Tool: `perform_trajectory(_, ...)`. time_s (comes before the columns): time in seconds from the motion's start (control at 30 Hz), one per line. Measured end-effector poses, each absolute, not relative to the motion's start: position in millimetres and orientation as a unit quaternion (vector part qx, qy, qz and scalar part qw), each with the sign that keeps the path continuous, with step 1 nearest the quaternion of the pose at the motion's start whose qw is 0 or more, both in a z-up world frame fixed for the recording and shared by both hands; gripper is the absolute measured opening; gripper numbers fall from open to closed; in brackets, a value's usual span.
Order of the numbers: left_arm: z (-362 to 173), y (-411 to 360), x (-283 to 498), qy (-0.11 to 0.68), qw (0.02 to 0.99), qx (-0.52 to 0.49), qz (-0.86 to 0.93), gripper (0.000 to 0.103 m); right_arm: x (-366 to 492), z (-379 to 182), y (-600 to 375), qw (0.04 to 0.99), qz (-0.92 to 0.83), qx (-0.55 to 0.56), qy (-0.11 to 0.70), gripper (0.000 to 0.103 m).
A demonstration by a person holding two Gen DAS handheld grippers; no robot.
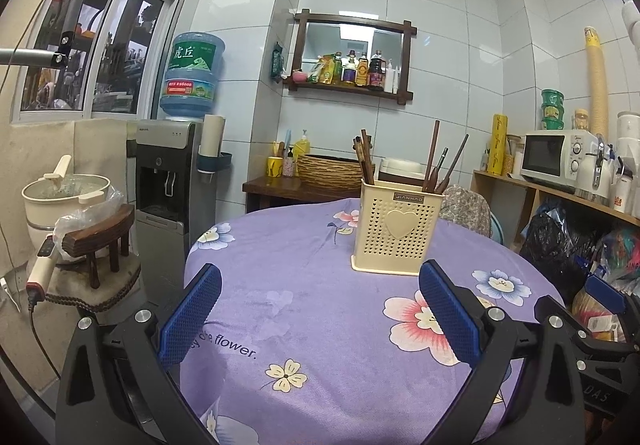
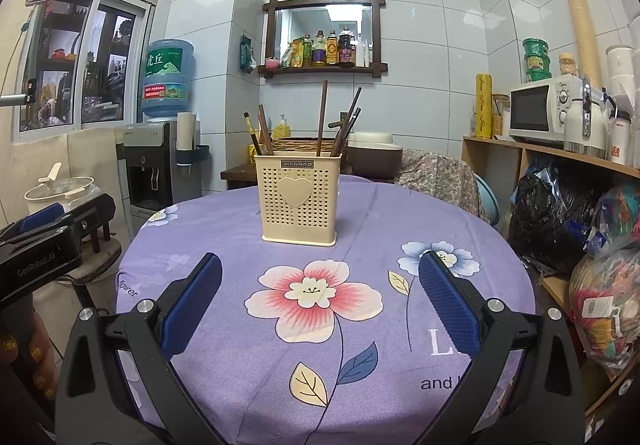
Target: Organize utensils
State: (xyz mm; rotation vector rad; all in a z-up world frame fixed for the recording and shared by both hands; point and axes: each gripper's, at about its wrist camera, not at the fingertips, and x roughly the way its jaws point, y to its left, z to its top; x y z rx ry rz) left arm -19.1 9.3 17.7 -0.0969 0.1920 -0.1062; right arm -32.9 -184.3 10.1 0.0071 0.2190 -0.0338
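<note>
Holding both tools over the near edge of the round table (image 2: pixel 400 213), you have nothing gripped in either. Your left gripper (image 1: pixel 320 315) hangs with its blue pads (image 1: pixel 192 315) spread wide, only purple flowered cloth between them. Past it, toward the far edge, the cream utensil holder (image 1: pixel 394 229) stands upright on the cloth, brown chopsticks (image 1: pixel 366 157) leaning in its left compartment and more sticks (image 1: pixel 434 155) in its right. Your right gripper (image 2: pixel 320 301) is likewise wide apart and empty, the pink flower print (image 2: pixel 314 291) showing between its fingers, well short of the holder.
</note>
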Motion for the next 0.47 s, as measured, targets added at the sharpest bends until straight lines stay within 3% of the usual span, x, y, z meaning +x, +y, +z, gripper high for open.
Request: perform_trajectory(0.47, 18.5, 7.8, -14.7, 0.121, 0.99, -0.045, -0.048, 0.098, -33.2, 9.0, -185.3, 0.994, -0.017, 0.012, 0.111, 0.097)
